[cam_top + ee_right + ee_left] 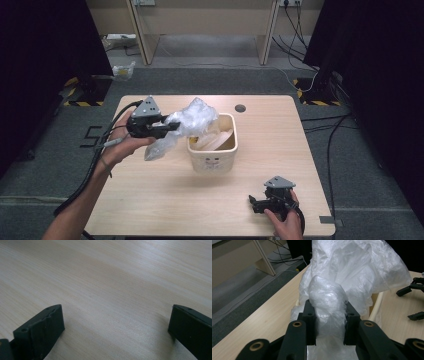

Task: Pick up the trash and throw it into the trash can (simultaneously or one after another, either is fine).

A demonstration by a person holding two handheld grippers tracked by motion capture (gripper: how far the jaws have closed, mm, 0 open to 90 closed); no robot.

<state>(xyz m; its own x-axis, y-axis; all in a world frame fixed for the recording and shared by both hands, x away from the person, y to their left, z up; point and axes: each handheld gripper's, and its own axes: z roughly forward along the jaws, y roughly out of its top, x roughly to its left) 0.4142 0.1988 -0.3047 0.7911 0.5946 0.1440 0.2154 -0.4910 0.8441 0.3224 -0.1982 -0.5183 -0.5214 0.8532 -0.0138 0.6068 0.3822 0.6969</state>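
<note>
1. Just at nine o'clock of the cream bin (pixel 213 162), the left gripper (pixel 172 126) holds the crumpled clear plastic bag (pixel 192 120) above the table (pixel 165 200), jaws partly closed and pinching a bunched fold.
2. At five o'clock of the bin, the right gripper (pixel 254 204) rests low, jaws wide apart and holding nothing.
3. Risk: the slick film could slide from that narrow pinch.
4. Risk: the trailing bag might snag the rim and tip the bin.
</note>
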